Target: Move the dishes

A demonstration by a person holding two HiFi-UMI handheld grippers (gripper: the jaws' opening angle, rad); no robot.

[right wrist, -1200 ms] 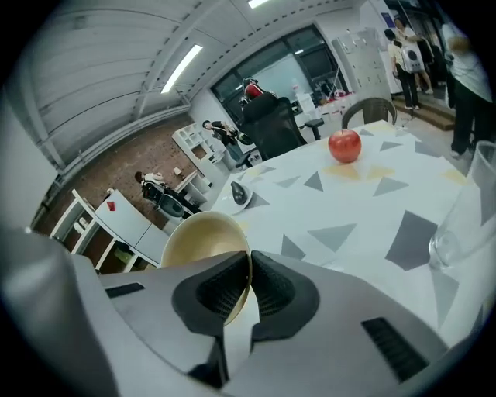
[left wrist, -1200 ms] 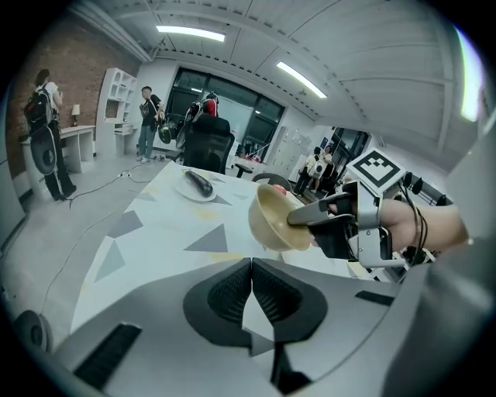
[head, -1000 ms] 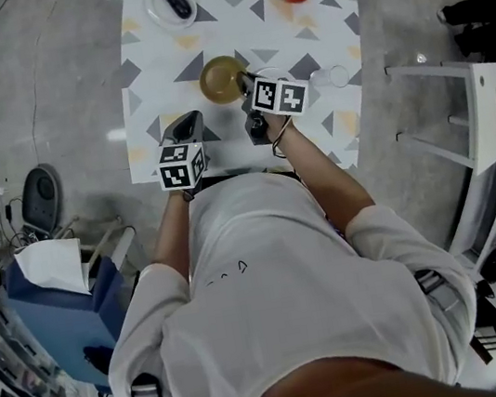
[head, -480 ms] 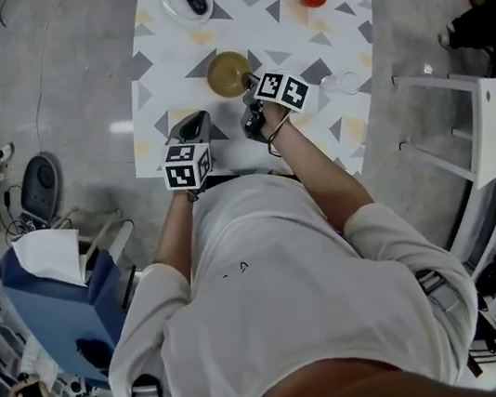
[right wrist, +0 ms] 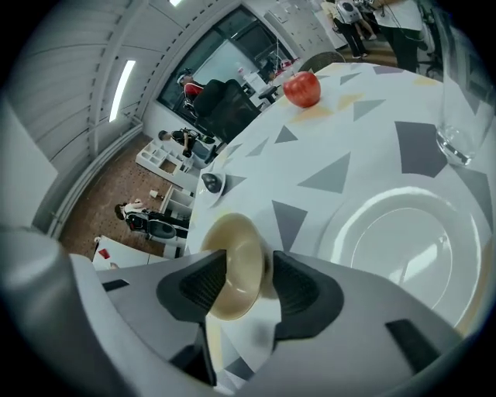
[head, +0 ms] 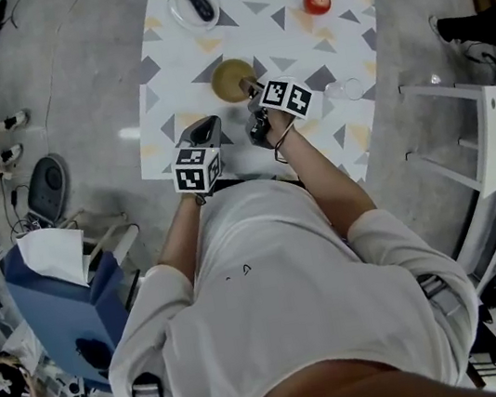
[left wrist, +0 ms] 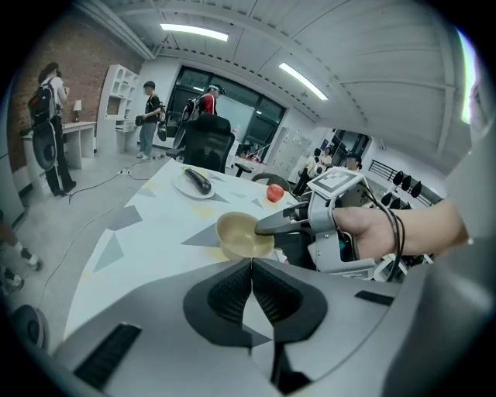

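My right gripper (right wrist: 249, 262) jaws pinch tan bowl (right wrist: 235, 233) rim. Left gripper (left wrist: 251, 271) jaws closed, empty. I'd lift level, slow, clearing white plate (right wrist: 403, 248) just right.

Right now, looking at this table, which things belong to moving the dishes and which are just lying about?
Part of the job:
tan bowl, its rim between the jaws of the right gripper
white plate
small plate under the aubergine
perhaps the glass

Lying about:
aubergine
red fruit
left gripper, jaws shut on nothing
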